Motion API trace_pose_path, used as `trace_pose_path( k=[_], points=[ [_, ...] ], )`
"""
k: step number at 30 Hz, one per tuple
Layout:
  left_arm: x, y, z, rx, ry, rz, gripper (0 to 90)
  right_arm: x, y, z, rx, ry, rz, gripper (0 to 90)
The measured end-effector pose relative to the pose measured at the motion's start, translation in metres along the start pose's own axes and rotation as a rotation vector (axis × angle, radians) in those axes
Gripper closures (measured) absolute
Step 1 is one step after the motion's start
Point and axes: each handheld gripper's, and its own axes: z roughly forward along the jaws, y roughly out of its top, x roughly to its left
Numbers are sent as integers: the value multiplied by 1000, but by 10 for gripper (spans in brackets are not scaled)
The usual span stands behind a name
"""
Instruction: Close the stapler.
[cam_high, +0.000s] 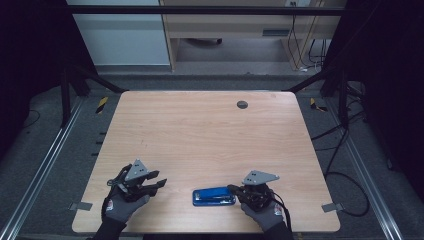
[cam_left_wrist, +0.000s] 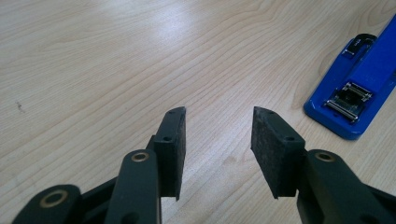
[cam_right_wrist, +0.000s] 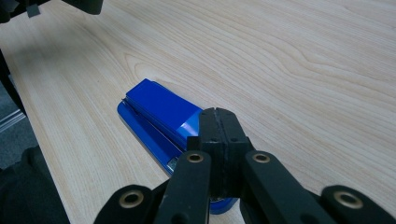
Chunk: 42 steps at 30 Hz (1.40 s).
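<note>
Left gripper (cam_left_wrist: 217, 140) view reveals stapler's (cam_left_wrist: 359, 88) metal mouth.

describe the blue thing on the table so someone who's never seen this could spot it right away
Start at the light wooden table and look along its near edge, between the two gloved hands. Lying flat there, beside the right gripper, is a blue stapler. It is the one bright blue thing on the wood.

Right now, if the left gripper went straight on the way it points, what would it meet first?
Probably the bare light wooden table. The left gripper, jaws open, points down at empty wood; the blue plastic stapler lies off to the right of its line. Depth is unclear, so a slight drift could catch it.
</note>
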Motion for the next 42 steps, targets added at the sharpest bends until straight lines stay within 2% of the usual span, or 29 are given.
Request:
trace_pose_path(
  k=[7,16,18,21,22,25,30,31,33,36,38,40,42],
  points=[
    [-1,0,0,0,-1,0,555,0,-3,1,-23,-5,-6,900],
    [0,0,1,-2,-2,0,549,-2,-2,3,-15,-5,-6,900],
    [1,-1,1,-3,-2,-3,548,-3,1,-2,-55,15,10,900],
    [1,-1,2,0,-3,-6,542,-5,6,-11,-104,-5,-5,867],
    [1,-1,3,-1,-2,-10,537,-7,7,-13,-114,-12,7,850],
    [2,-2,3,-1,1,-14,522,-18,7,-20,-139,-56,39,784],
    [3,-3,5,1,6,-20,488,-42,1,-27,-121,-165,82,645],
    [4,-3,5,1,9,-22,485,-47,-1,-27,-122,-193,82,595],
    [5,-3,6,1,15,-23,471,-57,-5,-28,-108,-254,70,558],
    [6,-4,6,-4,26,-29,450,-71,-12,-29,-92,-308,99,506],
    [8,-5,6,-6,34,-37,433,-80,-15,-30,-72,-323,107,458],
    [11,-6,6,-4,37,-45,427,-88,-18,-31,-57,-358,86,420],
    [14,-8,7,-1,46,-51,422,-93,-20,-33,-41,-387,89,401]
  ],
)
